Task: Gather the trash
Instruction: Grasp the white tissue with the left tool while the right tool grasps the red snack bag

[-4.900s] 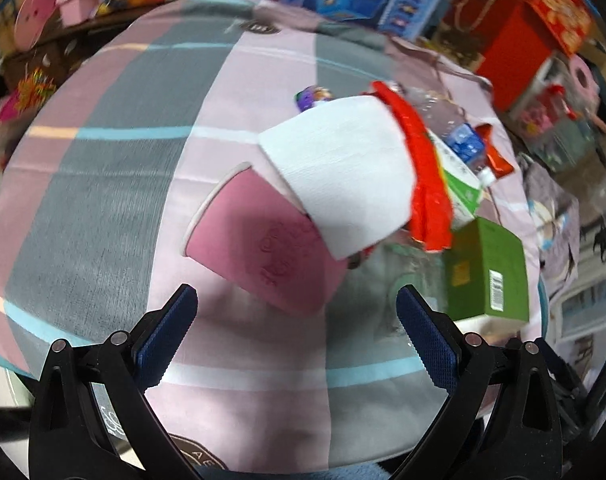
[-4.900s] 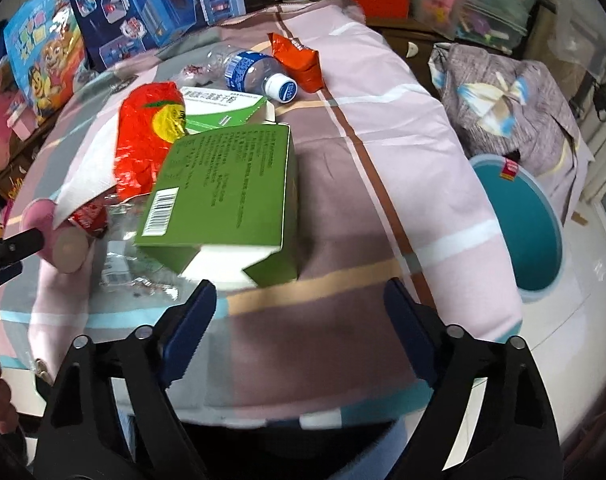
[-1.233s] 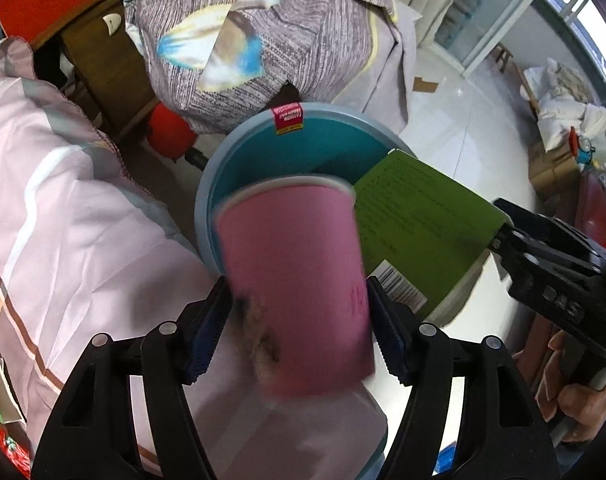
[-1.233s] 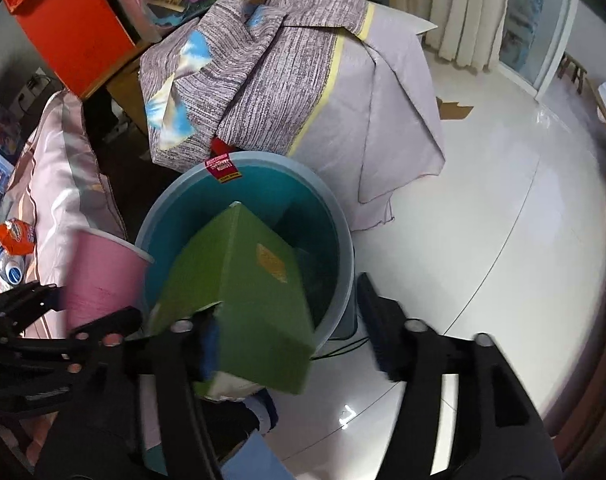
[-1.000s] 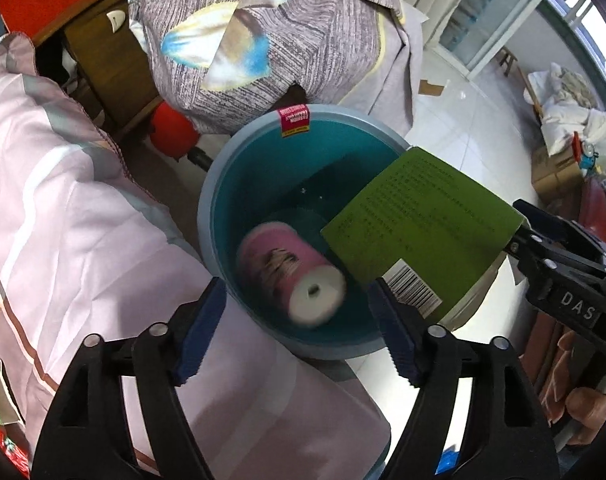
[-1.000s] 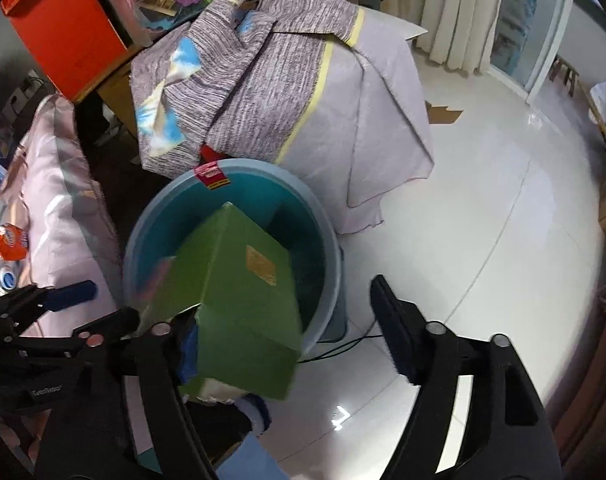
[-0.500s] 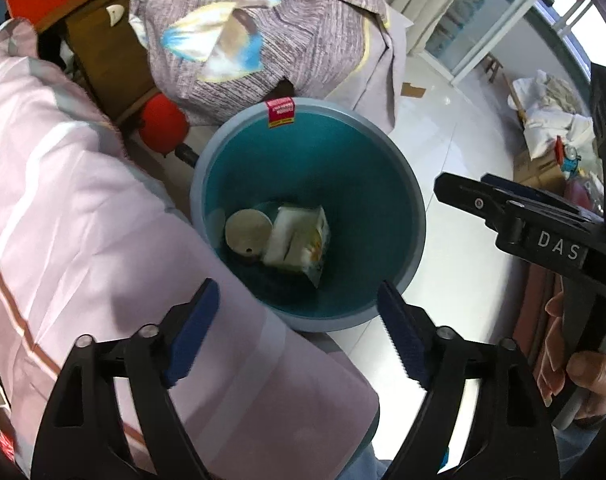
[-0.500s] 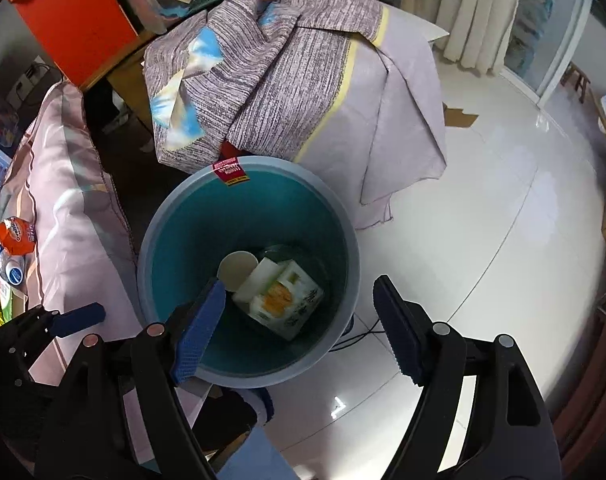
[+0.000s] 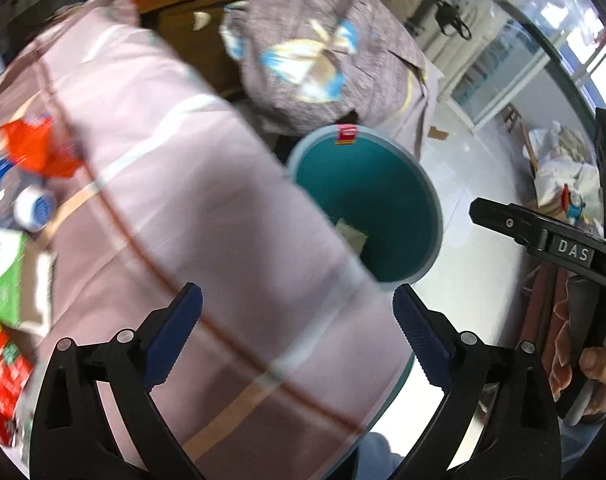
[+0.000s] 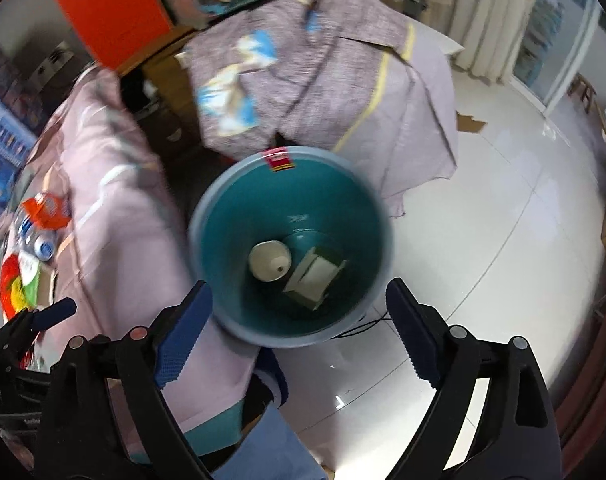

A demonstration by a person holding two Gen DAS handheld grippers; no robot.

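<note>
Left wrist view: the left gripper points steeply down over the pink striped cloth, its jaws opening wide with nothing between the blue pads. The teal bin stands just beyond the cloth's edge, on the white floor; the cloth hides most of its inside, and only a pale scrap shows within. This view alone shows the trash left on the cloth, well away from the bin at the frame's left edge: an orange wrapper, a plastic bottle just below it, a green box and a red packet, all blurred. Beside the bin, on the side away from the cloth, is the right gripper seen from the side, with fingers of a hand on its handle.

Right wrist view: the right gripper hangs almost straight over the bin, jaws opening and empty. Here the bin's bottom shows: a paper cup on its side and a green carton touching it. A grey patterned cloth drapes furniture just behind the bin
</note>
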